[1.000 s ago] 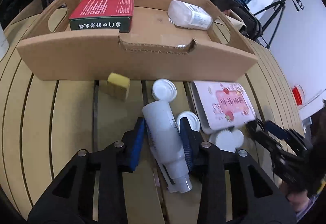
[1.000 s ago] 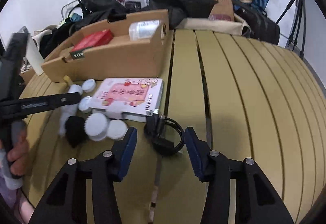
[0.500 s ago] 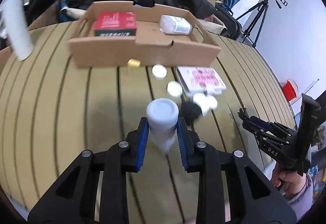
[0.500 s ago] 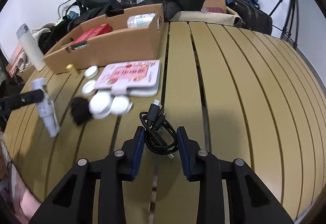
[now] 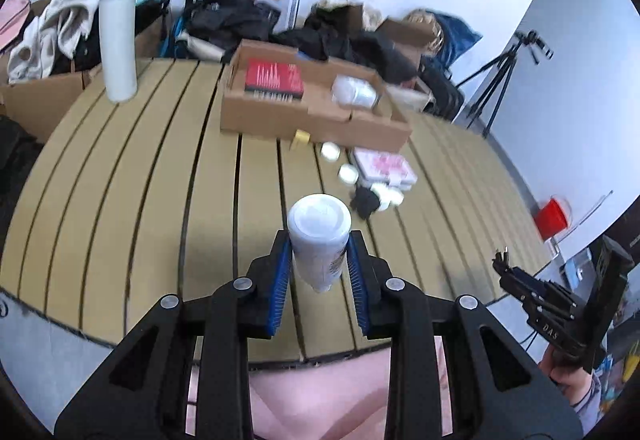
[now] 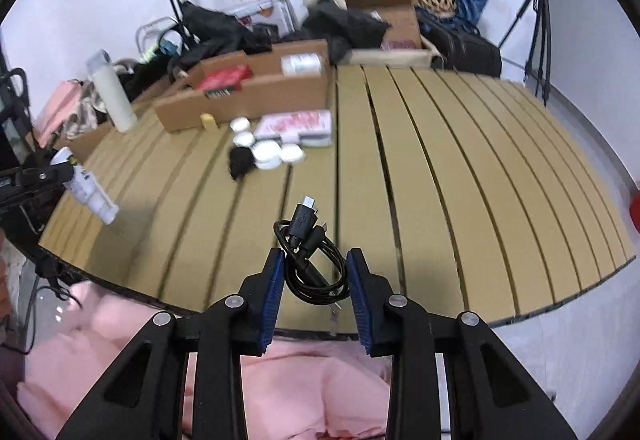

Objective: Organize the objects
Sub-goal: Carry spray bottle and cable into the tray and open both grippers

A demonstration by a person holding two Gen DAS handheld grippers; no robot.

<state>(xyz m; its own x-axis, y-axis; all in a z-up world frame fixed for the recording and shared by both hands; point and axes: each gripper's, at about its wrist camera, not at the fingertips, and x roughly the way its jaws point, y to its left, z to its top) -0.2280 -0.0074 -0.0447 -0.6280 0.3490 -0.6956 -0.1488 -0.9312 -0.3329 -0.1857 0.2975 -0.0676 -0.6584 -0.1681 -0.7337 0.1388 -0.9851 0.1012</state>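
Observation:
My left gripper is shut on a white tube bottle and holds it high above the slatted table, near its front edge. It also shows in the right wrist view. My right gripper is shut on a coiled black USB cable, lifted above the table's near edge. The right gripper shows in the left wrist view. A cardboard tray at the back holds a red box and a white jar.
On the table in front of the tray lie a pink box, several white lids, a black cloth lump and a yellow block. A tall white bottle stands at the back left. A tripod stands at the far right.
Both grippers have risen and pulled back toward the table's front edge, carrying the tube bottle and the cable. A second ago both objects lay on the table between open jaws.

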